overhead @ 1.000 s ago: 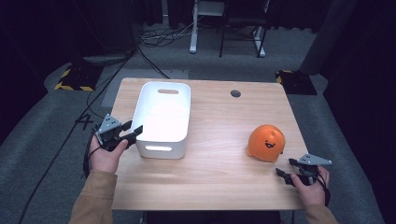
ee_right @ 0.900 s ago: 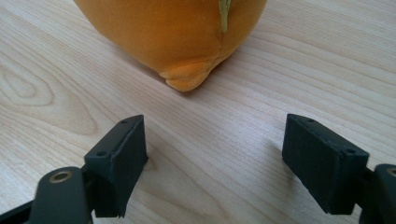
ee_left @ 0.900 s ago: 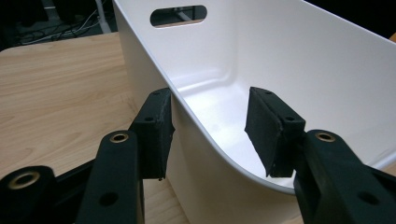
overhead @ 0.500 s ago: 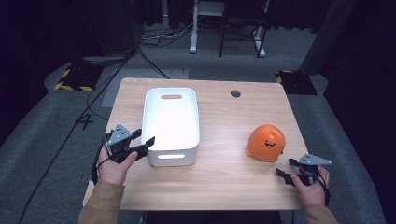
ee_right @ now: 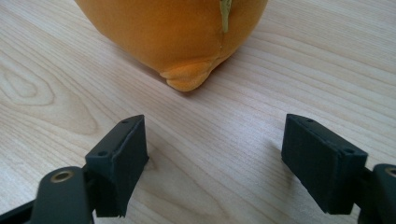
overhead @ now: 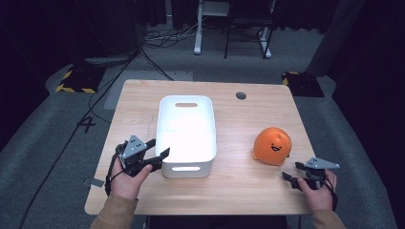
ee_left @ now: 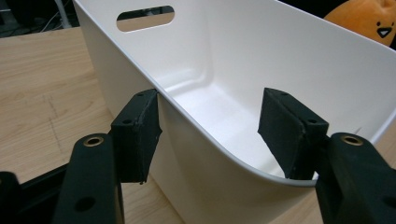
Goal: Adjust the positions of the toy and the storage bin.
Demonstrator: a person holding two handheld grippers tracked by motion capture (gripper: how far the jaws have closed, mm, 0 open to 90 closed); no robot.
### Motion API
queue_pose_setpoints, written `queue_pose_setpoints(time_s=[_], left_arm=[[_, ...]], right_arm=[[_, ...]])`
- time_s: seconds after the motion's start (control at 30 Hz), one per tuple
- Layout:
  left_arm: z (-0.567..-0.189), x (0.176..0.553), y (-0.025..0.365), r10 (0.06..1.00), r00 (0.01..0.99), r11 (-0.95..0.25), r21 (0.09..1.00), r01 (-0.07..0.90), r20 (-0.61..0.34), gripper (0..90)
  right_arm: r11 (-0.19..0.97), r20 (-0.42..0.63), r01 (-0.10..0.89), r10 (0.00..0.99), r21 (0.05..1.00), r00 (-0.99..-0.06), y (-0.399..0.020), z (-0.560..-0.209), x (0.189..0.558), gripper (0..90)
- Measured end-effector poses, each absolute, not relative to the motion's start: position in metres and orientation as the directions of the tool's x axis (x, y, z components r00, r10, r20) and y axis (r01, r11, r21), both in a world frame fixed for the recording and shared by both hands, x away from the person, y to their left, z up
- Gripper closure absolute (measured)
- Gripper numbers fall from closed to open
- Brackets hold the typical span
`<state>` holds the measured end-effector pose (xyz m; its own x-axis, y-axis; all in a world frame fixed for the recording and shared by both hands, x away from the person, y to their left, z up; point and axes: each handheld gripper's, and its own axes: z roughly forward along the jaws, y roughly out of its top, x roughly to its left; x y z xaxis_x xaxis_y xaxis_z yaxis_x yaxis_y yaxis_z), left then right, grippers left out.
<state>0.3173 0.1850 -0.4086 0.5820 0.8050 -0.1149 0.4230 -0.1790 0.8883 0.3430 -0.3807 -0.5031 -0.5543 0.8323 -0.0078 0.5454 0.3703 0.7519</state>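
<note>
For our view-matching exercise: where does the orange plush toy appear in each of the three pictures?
High view: the orange plush toy sits right of centre on the table, beside the white bin.
Left gripper view: top right corner, behind the bin's far wall.
Right gripper view: top centre, just beyond the open jaws.
Shared landmark: the wooden tabletop.

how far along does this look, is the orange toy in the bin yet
Not yet. The white bin is empty and the orange toy sits on the table to its right. In hand: the left gripper is open, its jaws straddling the bin's near corner wall. The right gripper is open just short of the toy. Gripping and dropping it in probably remain.
</note>
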Motion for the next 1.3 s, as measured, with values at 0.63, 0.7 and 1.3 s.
queue_pose_setpoints(time_s=[0.63, 0.7, 1.3], left_arm=[[-0.411, 0.290, 0.137, 0.755, 0.645, -0.202, 0.894, 0.399, -0.118, 32.0], [-0.410, 0.288, 0.134, 0.750, 0.651, -0.211, 0.894, 0.396, -0.112, 32.0], [-0.408, 0.255, 0.101, 0.727, 0.679, -0.247, 0.886, 0.392, -0.098, 29.0]], right_arm=[[0.371, -0.008, 0.545, 0.831, 0.752, -0.556, -0.381, -0.503, 0.343, 23.3], [0.371, -0.007, 0.545, 0.831, 0.752, -0.556, -0.381, -0.503, 0.343, 23.3], [0.373, -0.009, 0.543, 0.830, 0.753, -0.558, -0.381, -0.503, 0.343, 23.7]])
